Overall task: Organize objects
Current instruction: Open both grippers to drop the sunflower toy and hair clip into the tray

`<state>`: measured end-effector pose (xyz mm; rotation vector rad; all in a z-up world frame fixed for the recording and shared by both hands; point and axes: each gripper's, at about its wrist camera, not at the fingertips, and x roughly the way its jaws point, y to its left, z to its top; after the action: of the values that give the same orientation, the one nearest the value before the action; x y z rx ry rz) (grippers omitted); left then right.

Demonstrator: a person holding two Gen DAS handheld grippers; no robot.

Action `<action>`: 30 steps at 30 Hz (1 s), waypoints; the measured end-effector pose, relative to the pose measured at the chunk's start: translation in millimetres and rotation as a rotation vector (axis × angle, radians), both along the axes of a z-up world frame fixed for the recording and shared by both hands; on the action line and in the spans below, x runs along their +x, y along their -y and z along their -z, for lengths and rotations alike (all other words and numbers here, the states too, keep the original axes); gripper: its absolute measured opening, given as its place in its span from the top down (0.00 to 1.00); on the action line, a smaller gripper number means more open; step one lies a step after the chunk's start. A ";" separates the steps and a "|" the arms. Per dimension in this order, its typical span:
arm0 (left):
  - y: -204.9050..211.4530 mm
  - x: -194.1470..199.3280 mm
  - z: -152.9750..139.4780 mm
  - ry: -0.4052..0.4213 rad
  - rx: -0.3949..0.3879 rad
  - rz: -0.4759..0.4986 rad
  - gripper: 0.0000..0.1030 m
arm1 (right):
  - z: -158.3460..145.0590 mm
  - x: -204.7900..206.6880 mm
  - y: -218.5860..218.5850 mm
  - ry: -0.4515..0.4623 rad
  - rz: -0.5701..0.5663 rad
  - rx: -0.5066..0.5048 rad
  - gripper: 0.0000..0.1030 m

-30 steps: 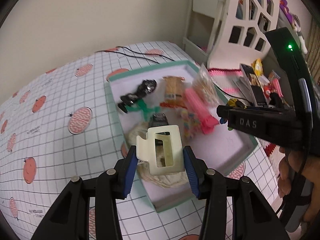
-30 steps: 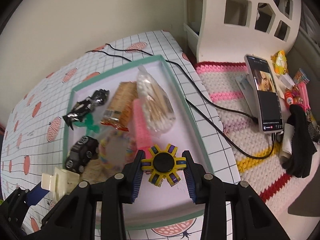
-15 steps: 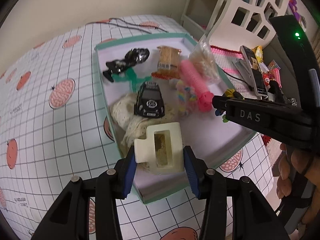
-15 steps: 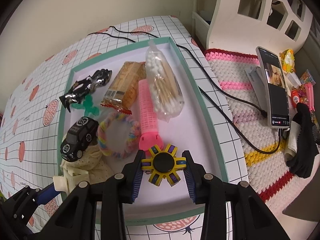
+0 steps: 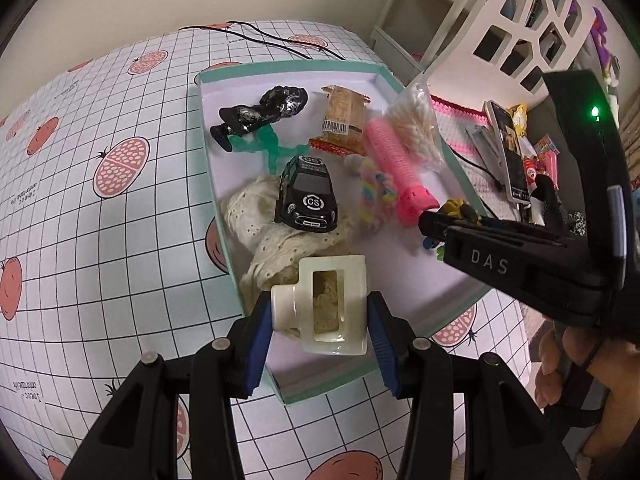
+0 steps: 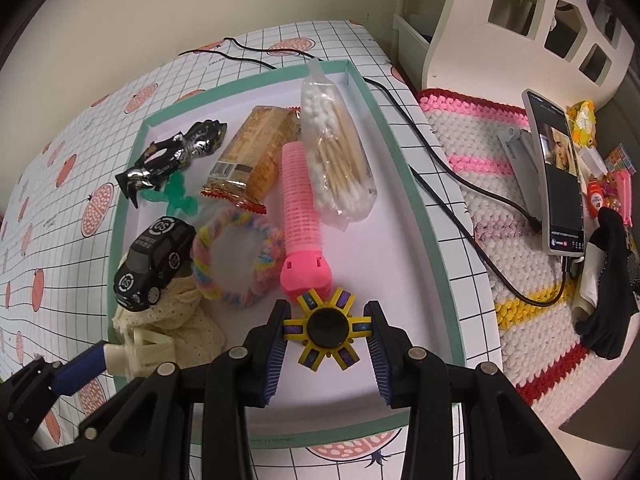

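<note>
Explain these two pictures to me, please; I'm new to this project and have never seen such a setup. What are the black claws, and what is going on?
No robot here: a person carries a hand-held gripper in each hand, with a fisheye camera looking along its two fingers. The left hand-held gripper pinches a cream plastic hair claw clip. The right hand-held gripper pinches a yellow and purple fidget spinner. Both hover over a shallow green-rimmed white tray on a grid-patterned tablecloth. In the tray lie a black toy car, a pink hair roller, a bag of cotton swabs and a pastel scrunchie.

Home bedroom, fruit-print bedsheet (image 5: 100, 200), crocheted blanket (image 6: 500, 184), white cut-out shelf (image 6: 520, 20)
</note>
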<state>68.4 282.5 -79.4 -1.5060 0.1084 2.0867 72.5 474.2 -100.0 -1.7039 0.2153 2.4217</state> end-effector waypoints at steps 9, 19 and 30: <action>9.0 -3.4 -6.5 -0.006 0.038 -0.019 0.53 | -5.8 0.7 -0.2 -0.028 -0.001 -0.008 0.59; 26.0 -5.6 -32.7 -0.120 0.083 -0.073 0.53 | -23.1 3.5 1.9 -0.122 -0.007 -0.005 0.59; 56.2 -20.5 -48.5 -0.235 0.036 -0.242 0.52 | -41.1 6.4 11.1 -0.227 -0.052 0.010 0.59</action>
<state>47.9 226.2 -30.9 -1.3014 -0.0263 2.4404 78.9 463.1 -58.9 -1.4459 0.1897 2.6481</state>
